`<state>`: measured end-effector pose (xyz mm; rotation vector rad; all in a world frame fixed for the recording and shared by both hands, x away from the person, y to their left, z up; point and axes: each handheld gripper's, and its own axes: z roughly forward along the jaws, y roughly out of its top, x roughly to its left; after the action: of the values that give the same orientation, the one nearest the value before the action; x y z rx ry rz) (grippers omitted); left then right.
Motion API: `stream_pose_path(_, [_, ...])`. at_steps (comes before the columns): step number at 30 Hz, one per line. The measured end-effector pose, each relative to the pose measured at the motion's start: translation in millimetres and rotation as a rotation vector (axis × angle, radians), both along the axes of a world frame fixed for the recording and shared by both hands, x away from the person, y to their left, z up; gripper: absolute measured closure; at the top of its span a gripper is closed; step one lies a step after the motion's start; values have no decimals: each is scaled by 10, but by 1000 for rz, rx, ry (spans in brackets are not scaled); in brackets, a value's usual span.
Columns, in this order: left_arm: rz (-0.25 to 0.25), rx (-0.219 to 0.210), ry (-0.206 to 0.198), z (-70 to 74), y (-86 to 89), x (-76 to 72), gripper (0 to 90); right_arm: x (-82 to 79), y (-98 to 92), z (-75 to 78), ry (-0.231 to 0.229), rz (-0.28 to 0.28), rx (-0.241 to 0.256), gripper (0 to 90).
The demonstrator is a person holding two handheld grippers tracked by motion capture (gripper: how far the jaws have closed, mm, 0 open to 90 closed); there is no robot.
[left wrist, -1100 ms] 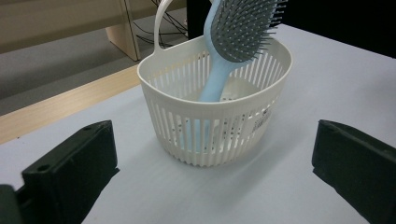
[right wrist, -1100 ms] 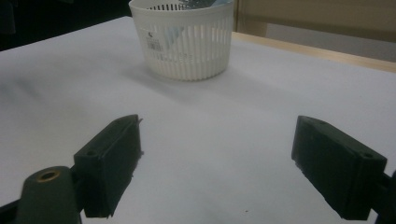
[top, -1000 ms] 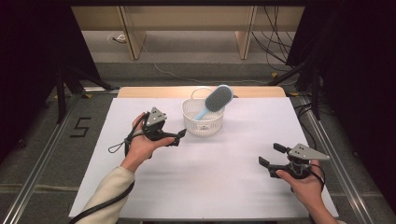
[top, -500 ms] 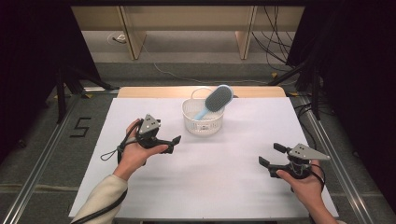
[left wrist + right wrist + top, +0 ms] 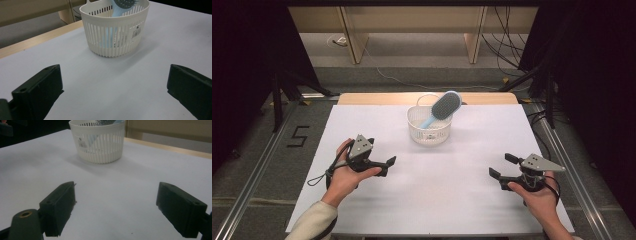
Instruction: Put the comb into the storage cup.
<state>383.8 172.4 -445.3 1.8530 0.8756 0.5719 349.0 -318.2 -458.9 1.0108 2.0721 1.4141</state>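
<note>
A white basket (image 5: 428,131) stands on the white surface (image 5: 437,200), far ahead of both claws. A blue brush (image 5: 443,107) sits in it, head up and leaning over the rim. The left claw (image 5: 388,165) is wide open, well apart from the basket. The right claw (image 5: 502,166) is wide open too, low over the surface.

One basket (image 5: 429,131), one hairbrush (image 5: 443,106)

Left gripper (image 5: 387,166) is pulling back from the white slatted plastic basket (image 5: 429,131) toward the person, now well apart, jaws spread wide.
</note>
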Motion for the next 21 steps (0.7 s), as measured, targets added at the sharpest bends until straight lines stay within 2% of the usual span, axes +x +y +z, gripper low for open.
stream_pose_path(14, [23, 23, -12, -129, 184, -245, 0, -2, 1, 0, -2, 0, 0, 167])
stream_pose_path(21, [39, 27, -3, -208, 288, -335, 0, 0, 6, -4, 0, 1, -3, 167])
